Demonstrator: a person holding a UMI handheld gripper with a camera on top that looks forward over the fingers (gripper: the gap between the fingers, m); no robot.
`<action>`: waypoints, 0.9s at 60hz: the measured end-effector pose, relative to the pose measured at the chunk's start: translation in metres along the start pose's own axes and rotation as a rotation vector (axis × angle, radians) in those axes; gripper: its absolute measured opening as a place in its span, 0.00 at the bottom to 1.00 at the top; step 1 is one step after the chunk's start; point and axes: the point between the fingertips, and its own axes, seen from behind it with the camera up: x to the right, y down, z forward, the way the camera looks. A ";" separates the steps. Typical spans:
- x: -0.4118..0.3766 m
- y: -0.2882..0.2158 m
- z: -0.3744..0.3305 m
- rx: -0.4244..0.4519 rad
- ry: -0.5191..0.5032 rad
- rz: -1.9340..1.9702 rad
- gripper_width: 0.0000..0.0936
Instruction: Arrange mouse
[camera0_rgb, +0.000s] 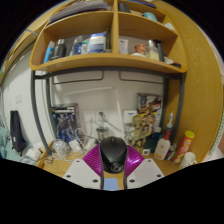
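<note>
I am holding my gripper (112, 172) narrowed around the mouse (113, 153), its purple pads (95, 160) pressing on both flanks, so the mouse is sitting clamped between my fingers, lifted in front of the cluttered tabletop (62, 165). I am judging it light, rigid and smooth-shelled, likely slippery, so gripping the flanks mid-body seems safest. Beyond, a wooden shelf (105, 62) is carrying small items. The mouse's underside and any cable are staying hidden from me.
</note>
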 end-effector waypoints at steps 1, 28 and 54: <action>-0.010 0.003 0.001 -0.005 -0.006 0.003 0.27; -0.109 0.229 0.054 -0.351 -0.076 -0.008 0.27; -0.114 0.276 0.046 -0.489 -0.067 0.012 0.61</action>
